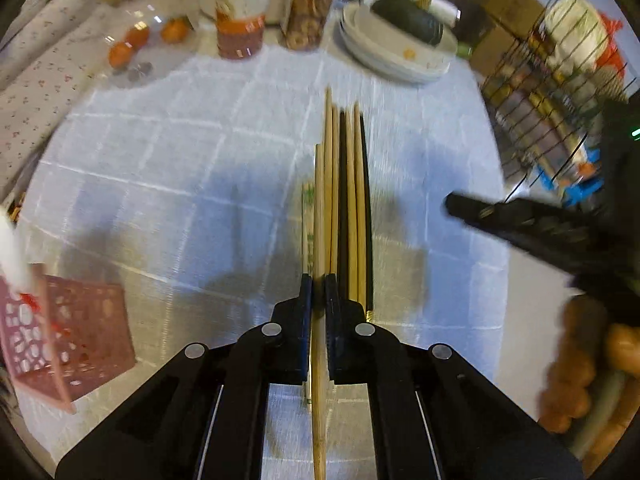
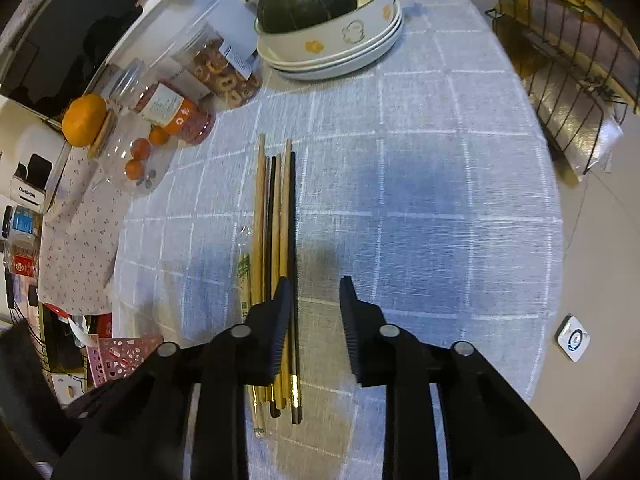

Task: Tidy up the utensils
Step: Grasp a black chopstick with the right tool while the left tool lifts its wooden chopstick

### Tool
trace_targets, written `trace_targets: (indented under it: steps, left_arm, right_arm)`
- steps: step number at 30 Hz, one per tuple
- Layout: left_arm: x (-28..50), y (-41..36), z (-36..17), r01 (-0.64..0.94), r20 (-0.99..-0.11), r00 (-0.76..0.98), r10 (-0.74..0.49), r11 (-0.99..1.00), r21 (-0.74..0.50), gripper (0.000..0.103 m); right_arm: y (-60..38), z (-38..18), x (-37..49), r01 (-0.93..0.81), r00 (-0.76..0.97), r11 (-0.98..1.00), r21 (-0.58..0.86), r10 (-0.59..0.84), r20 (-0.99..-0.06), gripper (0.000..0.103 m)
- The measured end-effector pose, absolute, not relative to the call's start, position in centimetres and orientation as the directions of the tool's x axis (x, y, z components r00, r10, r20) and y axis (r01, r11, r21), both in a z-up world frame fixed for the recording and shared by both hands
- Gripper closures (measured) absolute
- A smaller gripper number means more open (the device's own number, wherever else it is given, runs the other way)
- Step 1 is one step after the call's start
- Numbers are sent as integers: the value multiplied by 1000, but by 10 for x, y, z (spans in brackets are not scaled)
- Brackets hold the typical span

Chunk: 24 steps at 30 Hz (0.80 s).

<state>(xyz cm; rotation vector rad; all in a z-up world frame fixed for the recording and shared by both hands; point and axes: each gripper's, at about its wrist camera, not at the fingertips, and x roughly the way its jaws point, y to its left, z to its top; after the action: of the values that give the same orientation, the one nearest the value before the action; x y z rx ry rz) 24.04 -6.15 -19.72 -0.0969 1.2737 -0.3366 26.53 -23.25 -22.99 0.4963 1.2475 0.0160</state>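
My left fingers (image 1: 319,300) grip one wooden chopstick (image 1: 320,240) at the centre of the frame, my right fingers (image 2: 316,300) stand open, and the other chopsticks (image 2: 276,240) lie on the table (image 2: 440,200), so sorting has barely begun.

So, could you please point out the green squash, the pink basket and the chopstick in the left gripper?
green squash (image 2: 306,2), right wrist view, top skin.
pink basket (image 1: 86,334), left wrist view, perforated side.
held chopstick (image 1: 319,216), left wrist view, mid-shaft.

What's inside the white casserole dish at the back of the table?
A dark green squash fills the white casserole dish. Anything beneath the squash is covered.
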Motion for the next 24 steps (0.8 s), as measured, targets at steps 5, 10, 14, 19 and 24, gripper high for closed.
trace_targets:
  steps: [5,10,14,19,24]
  left_arm:
    - [231,-42,-161,168,-872,344,-349,936,-309,98]
    - [215,-30,-118,195,-812,436,-389,921,-337,98]
    - [214,-29,-107,205,-795,458,-397,918,-340,98]
    - [212,-20,-100,219,-783,479,-398,917,-333,98]
    - [210,-18,-98,222,-781,483,-395,919,-327,98]
  right_arm:
    - [-216,-241,281,203,309,906,371,301,-902,81]
    - [-211,-255,298,186,283,926,329,270,-920,87]
    - [-215,-272,306,211,259,920,329,272,-927,87]
    - [-206,-283,313,207,231,909,362,314,-921,88]
    - [-191,-287,314,168,199,935,313,279,-940,89]
